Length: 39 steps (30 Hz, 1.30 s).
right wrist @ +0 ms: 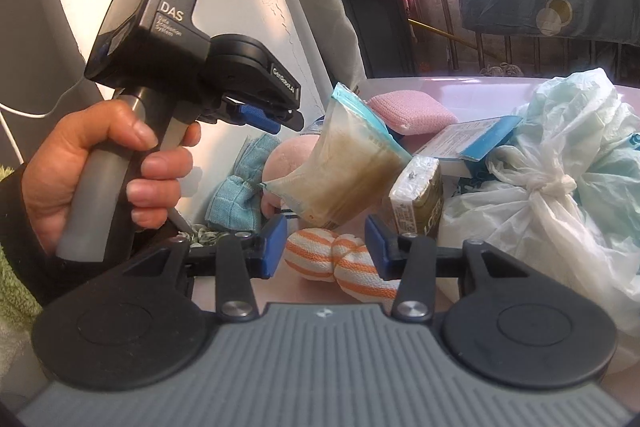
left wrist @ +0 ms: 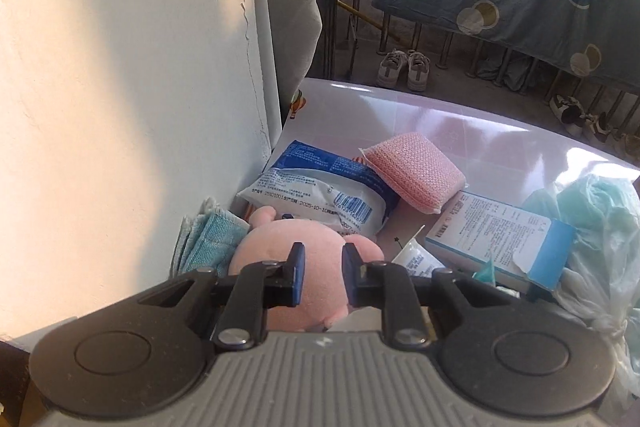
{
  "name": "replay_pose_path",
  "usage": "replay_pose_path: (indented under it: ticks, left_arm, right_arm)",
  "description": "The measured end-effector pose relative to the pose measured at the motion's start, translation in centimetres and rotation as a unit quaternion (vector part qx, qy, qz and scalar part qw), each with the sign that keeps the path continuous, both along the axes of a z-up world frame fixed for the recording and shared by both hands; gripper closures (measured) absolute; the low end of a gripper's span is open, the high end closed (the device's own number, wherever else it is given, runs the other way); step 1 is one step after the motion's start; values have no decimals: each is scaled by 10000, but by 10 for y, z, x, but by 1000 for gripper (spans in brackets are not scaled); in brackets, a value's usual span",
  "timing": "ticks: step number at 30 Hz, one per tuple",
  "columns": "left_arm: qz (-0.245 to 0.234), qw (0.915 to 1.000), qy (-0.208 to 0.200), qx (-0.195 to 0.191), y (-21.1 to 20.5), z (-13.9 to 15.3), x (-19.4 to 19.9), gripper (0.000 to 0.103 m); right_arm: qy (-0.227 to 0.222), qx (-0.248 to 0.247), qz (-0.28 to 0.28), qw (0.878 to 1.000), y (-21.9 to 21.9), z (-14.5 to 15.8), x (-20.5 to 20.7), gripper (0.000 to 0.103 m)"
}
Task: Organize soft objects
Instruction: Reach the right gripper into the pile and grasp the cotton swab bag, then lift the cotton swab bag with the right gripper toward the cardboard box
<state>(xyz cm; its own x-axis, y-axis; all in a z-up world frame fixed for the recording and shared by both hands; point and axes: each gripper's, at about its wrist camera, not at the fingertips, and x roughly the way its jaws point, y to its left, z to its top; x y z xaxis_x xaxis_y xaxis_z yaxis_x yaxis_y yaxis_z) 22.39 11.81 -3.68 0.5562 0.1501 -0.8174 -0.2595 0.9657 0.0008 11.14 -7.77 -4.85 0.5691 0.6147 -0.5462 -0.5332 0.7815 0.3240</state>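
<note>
Risk: the right claw (right wrist: pixel 326 247), open around the striped sock (right wrist: pixel 340 259) on the bench (right wrist: pixel 460 85), may snag the pouch (right wrist: pixel 340 171) at 12 o'clock, while the left claw (left wrist: pixel 322 277) hovers open above the pink plush (left wrist: pixel 296 239).

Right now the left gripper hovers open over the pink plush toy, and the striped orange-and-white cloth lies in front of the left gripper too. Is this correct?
Not quite. The left gripper is open over the pink plush toy, but the striped orange-and-white cloth lies in front of the right gripper, as the right wrist view shows.
</note>
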Motion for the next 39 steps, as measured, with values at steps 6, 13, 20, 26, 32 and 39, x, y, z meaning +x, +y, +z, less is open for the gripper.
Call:
replay_pose_path:
  ticks: [6, 13, 20, 26, 32, 39]
  left_arm:
    - [-773, 9952, 500, -331, -14, -15, -19, 84]
    - [-1019, 9916, 432, -672, -12, -22, -54, 80]
    - [-767, 9897, 213, -1192, 6, -29, -64, 77]
    - [-732, 9885, 43, -1325, 11, -32, -71, 75]
    - [-651, 9882, -95, -1383, 19, -24, -82, 74]
    - [-488, 9855, -404, -1572, 29, 2, -114, 74]
  right_arm:
    - [49, 81, -124, 9999, -17, -7, -2, 60]
    - [597, 1198, -553, 9895, -67, -11, 0, 54]
    - [1637, 2240, -888, 9566, -74, -30, 31, 42]
    - [2087, 2183, -1079, 9472, -53, -48, 48, 50]
    - [2148, 1998, -1042, 9503, -40, -52, 54, 86]
    - [2120, 2498, -801, 9414, -55, -32, 44, 95]
